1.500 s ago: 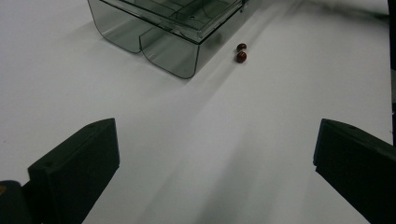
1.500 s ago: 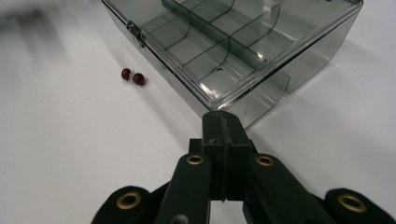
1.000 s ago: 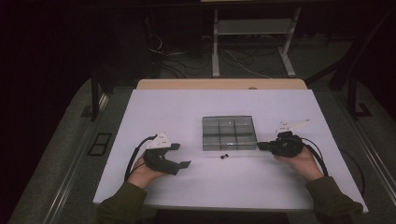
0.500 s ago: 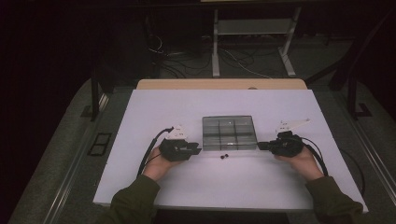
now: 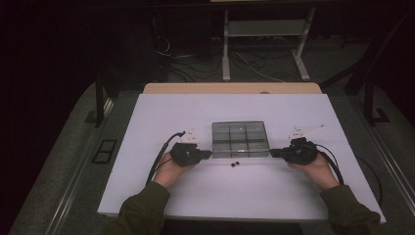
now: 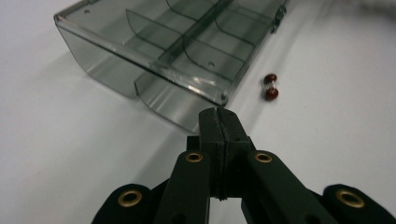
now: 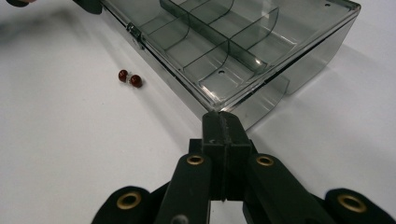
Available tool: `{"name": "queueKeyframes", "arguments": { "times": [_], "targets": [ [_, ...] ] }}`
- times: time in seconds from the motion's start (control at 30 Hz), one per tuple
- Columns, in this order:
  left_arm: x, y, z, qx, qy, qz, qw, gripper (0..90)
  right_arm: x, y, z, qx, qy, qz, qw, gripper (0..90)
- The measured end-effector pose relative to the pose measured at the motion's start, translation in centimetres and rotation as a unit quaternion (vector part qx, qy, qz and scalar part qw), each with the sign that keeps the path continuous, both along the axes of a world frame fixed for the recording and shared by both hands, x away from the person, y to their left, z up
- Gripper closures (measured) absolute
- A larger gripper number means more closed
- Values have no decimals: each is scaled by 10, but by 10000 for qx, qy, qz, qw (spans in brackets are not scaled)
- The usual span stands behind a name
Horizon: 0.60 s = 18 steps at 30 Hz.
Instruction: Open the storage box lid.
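Note:
A smoky clear compartment box (image 5: 240,139) with its lid shut lies mid-table. Two small dark red beads (image 5: 235,164) lie joined on the white surface just in front of it. My left gripper (image 5: 209,154) rests at the box's left front corner, pointing right. Its jaws have just been closing and now stand shut with nothing between them. In the left gripper view its tips (image 6: 218,116) sit just short of the box (image 6: 177,51), with the beads (image 6: 270,87) to the right. My right gripper (image 5: 272,152) is shut and empty at the right front corner (image 7: 221,120). It points at the box (image 7: 233,42), with the beads (image 7: 130,78) to the left.
The white tabletop (image 5: 147,122) stretches out on both sides of the box. Cables trail from each gripper toward the table's front edge. Beyond the far edge are a dark floor, loose cables and a metal stand (image 5: 266,29).
The left hand moved right and slightly away from the person, up to the box's left front corner. Its jaws went from open to shut. The right hand stayed still.

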<state>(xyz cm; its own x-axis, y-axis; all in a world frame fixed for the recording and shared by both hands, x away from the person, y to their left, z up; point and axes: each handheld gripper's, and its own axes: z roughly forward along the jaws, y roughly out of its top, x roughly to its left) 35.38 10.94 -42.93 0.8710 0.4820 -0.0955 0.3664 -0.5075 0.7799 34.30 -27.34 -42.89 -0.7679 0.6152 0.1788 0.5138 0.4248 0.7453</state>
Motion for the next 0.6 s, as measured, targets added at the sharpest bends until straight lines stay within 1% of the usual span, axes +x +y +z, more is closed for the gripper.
{"name": "queueKeyframes", "arguments": {
  "times": [0.4, 0.6],
  "targets": [
    [0, -1, 2, -97, -29, -43, 9999, 891, 1, 1, 3, 52, -68, 0, 10000, 891],
    [0, -1, 2, -151, 2, -59, 9999, 890, 3, 1, 4, 95, -64, -23, 9999, 891]
  ]
}}
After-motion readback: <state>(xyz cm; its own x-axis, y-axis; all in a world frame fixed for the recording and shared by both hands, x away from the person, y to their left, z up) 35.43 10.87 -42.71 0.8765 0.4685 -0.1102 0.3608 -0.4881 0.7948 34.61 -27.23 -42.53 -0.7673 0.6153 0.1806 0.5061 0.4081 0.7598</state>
